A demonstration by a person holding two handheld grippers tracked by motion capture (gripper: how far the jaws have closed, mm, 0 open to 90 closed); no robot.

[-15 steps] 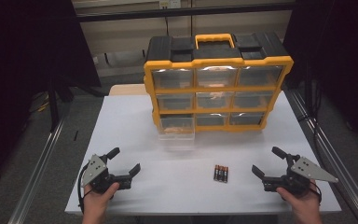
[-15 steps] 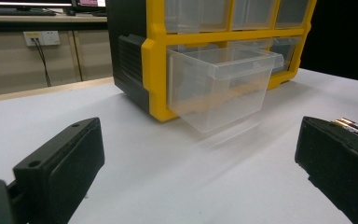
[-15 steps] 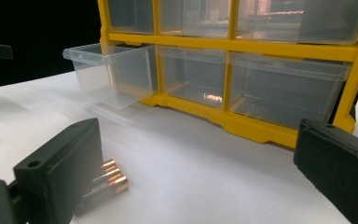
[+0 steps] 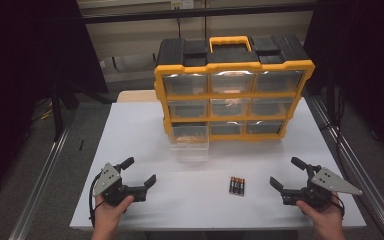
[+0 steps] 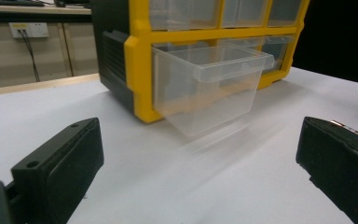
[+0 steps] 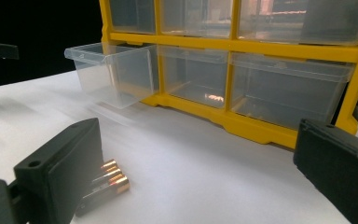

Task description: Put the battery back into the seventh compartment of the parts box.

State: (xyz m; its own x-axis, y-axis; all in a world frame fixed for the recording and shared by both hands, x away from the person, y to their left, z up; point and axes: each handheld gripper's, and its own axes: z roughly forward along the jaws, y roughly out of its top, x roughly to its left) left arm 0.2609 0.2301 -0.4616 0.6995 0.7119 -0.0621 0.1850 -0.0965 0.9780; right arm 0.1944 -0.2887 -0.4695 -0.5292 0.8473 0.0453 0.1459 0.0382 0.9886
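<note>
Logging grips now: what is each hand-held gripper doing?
Left hand-held gripper: open, holding nothing.
Right hand-held gripper: open, holding nothing.

The yellow-and-black plastic drawer cabinet (image 4: 234,90) looks smooth; its clear plastic drawer (image 5: 209,86) is glossy. The white table top (image 4: 190,200) is matt. The small batteries (image 6: 103,183) gleam metallic.
</note>
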